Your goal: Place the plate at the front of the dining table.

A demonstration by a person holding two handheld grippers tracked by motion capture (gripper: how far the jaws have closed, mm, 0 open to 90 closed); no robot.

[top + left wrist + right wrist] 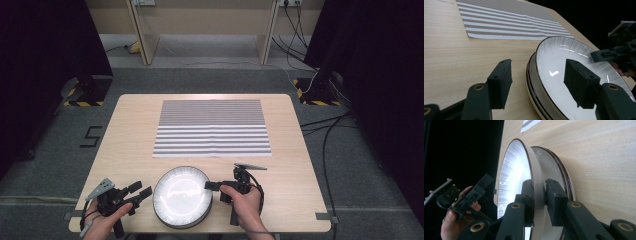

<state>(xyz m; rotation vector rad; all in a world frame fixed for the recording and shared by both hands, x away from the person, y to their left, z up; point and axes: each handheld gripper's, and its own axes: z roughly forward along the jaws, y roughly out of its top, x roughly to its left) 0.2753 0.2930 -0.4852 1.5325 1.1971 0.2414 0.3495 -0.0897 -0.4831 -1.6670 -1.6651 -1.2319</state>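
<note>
A stack of white plates with dark rims (182, 196) sits at the table's front edge between my two grippers. In the right gripper view the top plate (512, 172) has its rim between my jaws. The right gripper (539, 185) is shut on that rim, one pad inside the plate and one under it. From above, the right gripper (208, 185) reaches in from the stack's right side. My left gripper (539, 72) is open at the stack's left edge (534, 75), one jaw over the wood and one over the plate, touching neither. It sits left of the stack (142, 189).
A grey-and-white striped placemat (212, 128) lies flat at the middle and back of the wooden table (130, 135). Beyond the table are dark curtains, stand bases with hazard tape (317, 97) and cables on the floor.
</note>
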